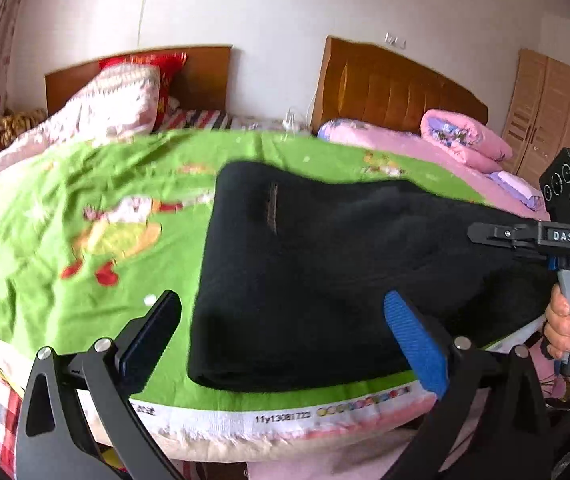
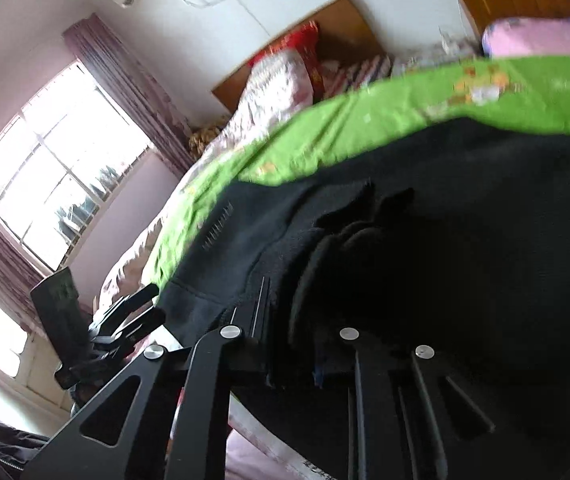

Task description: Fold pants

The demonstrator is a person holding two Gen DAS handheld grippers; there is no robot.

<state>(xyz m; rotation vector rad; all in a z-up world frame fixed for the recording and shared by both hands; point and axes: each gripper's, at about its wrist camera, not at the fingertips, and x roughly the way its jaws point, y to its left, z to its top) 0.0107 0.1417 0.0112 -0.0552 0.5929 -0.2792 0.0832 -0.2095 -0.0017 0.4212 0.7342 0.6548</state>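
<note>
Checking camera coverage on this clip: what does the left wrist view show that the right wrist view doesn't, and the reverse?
Only the left wrist view: the left gripper open above the near end of the black pants, the wooden wardrobe, and the hand holding the right gripper. Only the right wrist view: the window, and the right gripper shut on bunched pants fabric. Both: the pants on the green sheet.

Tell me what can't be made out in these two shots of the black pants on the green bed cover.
- Right gripper fingers, right wrist view: buried in bunched black pants; pads unseen.
- Pants' far end, left wrist view: cut off behind the right gripper and the hand.
- Green bed cover cartoon print, both views: smeared by motion blur.
- Left gripper, left wrist view: fingers wide apart, empty.
</note>
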